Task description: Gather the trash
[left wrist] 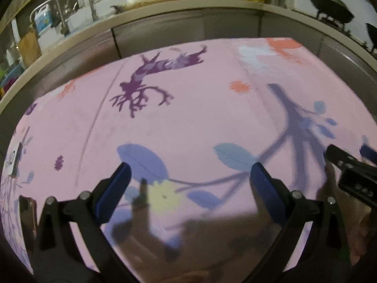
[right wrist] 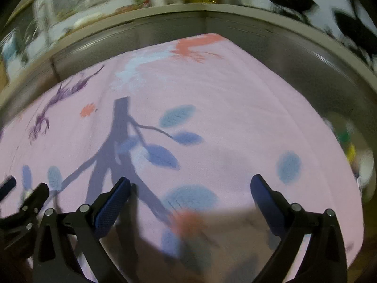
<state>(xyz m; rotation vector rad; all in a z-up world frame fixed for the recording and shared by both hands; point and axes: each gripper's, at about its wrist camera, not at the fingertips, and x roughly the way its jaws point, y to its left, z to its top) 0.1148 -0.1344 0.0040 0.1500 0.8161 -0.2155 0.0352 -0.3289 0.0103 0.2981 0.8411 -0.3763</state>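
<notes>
We held both grippers over a table spread with a pink cloth [left wrist: 200,118] printed with leaves and branches. The left gripper [left wrist: 188,184] had its fingers wide apart, with nothing between them but the cloth and a pale yellow patch of the print just inside the left finger. The right gripper [right wrist: 190,193] was the same: fingers spread, nothing gripped, only printed leaves ahead of them. In the left view, the right gripper showed at the far right edge, so the two were side by side and close.

As for the trash, we could not find any loose piece on the cloth ahead of either pair of fingers. Far off to the right of the right fingers, beyond the table's edge, sat a blurred cluster of yellow, green and white things [right wrist: 355,155]; it might have been a bin or a bag of rubbish, but the blur kept us from saying. Left of the left fingers, at the cloth's edge, lay a small dark item [left wrist: 15,162] that we could not identify.

We judged that we were at the searching or resetting step, hands free. The next move would call for picking a target, swinging the nearer gripper toward it, and bringing open fingers down either side before closing.
</notes>
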